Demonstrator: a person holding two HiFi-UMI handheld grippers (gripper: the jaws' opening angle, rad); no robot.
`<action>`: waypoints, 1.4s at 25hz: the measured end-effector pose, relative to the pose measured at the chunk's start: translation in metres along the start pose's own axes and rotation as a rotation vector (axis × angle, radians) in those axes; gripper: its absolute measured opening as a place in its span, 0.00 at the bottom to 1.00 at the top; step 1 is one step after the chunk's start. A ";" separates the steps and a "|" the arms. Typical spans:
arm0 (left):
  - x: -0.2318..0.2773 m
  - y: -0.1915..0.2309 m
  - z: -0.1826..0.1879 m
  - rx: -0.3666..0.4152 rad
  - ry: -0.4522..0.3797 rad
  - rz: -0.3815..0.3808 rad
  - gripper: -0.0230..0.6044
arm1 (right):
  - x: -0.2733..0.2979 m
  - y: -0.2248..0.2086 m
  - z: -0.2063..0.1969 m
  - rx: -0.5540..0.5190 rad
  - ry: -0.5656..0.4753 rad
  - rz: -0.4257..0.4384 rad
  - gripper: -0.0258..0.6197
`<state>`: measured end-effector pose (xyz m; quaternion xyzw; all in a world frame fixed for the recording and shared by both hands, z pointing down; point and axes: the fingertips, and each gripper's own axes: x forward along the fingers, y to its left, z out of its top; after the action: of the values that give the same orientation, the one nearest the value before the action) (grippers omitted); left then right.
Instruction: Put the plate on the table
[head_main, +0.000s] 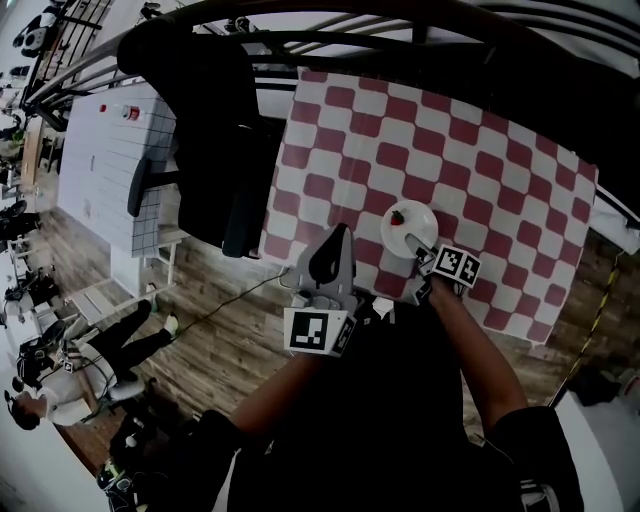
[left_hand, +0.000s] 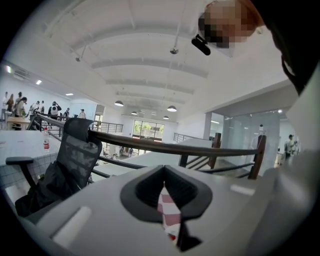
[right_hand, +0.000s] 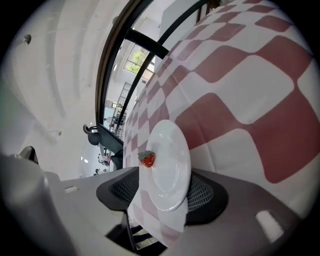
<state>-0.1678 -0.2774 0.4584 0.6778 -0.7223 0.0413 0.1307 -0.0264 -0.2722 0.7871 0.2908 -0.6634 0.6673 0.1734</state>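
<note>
A white plate (head_main: 412, 230) with a strawberry (head_main: 397, 217) on it lies flat on the red-and-white checked tablecloth (head_main: 450, 150), near the table's front edge. My right gripper (head_main: 419, 251) is at the plate's near rim. In the right gripper view its jaws stand apart on either side of the plate (right_hand: 169, 167), with the strawberry (right_hand: 147, 159) at the plate's left edge; the pads do not press on it. My left gripper (head_main: 338, 233) hovers over the table's front edge, left of the plate, jaws together and holding nothing. Only a sliver of cloth (left_hand: 169, 210) shows between them.
A black office chair (head_main: 215, 140) stands against the table's left side. A dark curved railing (head_main: 400, 25) runs behind the table. A white tiled desk (head_main: 110, 160) is further left. Wooden floor (head_main: 210, 330) lies below the table's edge, with people (head_main: 60, 370) at the lower left.
</note>
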 end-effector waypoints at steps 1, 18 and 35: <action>0.000 0.000 -0.001 -0.008 0.003 -0.004 0.05 | -0.001 0.000 -0.002 -0.004 0.009 -0.008 0.47; -0.010 -0.010 0.014 -0.055 -0.023 -0.064 0.05 | -0.043 0.004 -0.004 -0.122 0.034 -0.050 0.56; -0.027 -0.007 0.014 -0.070 -0.019 -0.186 0.05 | -0.081 0.077 -0.023 -0.114 -0.115 0.037 0.54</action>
<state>-0.1616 -0.2553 0.4381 0.7373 -0.6585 -0.0028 0.1508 -0.0155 -0.2411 0.6777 0.3059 -0.7144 0.6138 0.1389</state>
